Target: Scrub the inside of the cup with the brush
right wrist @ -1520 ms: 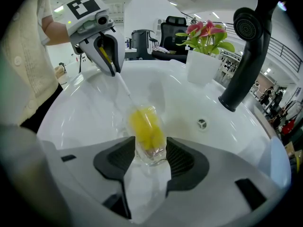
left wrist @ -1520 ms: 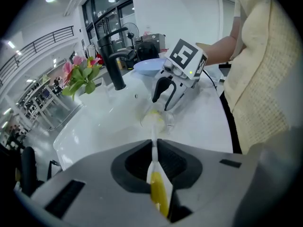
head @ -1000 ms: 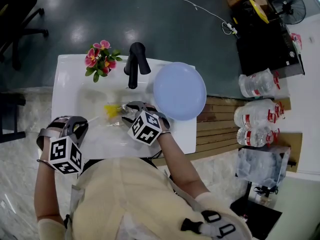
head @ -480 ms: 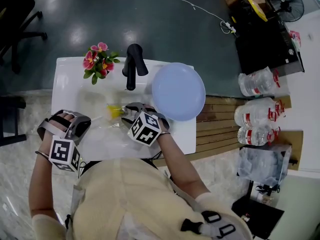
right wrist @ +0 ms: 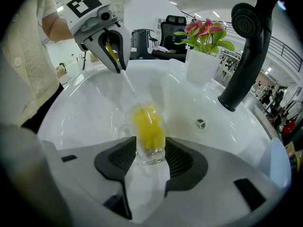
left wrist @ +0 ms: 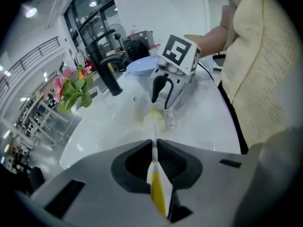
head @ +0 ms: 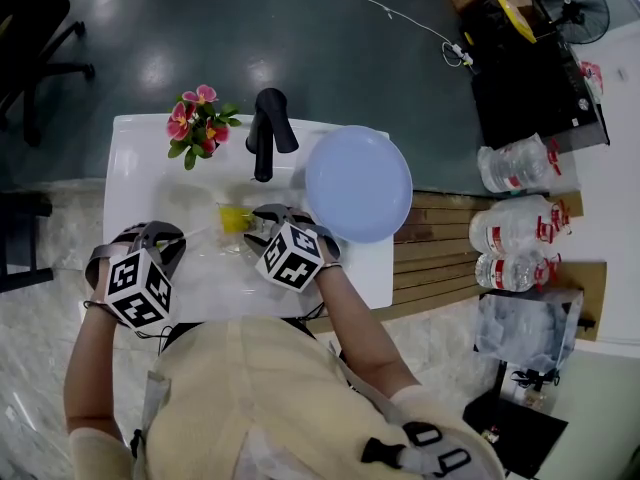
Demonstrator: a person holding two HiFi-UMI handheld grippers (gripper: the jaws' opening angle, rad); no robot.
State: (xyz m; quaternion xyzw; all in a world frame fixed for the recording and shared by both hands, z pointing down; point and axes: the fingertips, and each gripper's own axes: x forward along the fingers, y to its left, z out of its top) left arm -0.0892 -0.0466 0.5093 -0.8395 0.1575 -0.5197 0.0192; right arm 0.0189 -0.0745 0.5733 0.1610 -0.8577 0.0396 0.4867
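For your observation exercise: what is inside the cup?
The yellow head of the brush fills the cup, its handle leading to the left gripper. The head hides the cup's far wall.

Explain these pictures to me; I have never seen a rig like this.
No robot here: a person holds a two-jaw tool in each hand. One picture looks down from a head camera; the other two come from cameras riding on each tool. The left tool is shut on a brush handle; the right tool is shut on a clear cup. The brush's yellow head sits inside the cup, over a white sink. Nearby are a black tap, flowers and a blue plate.
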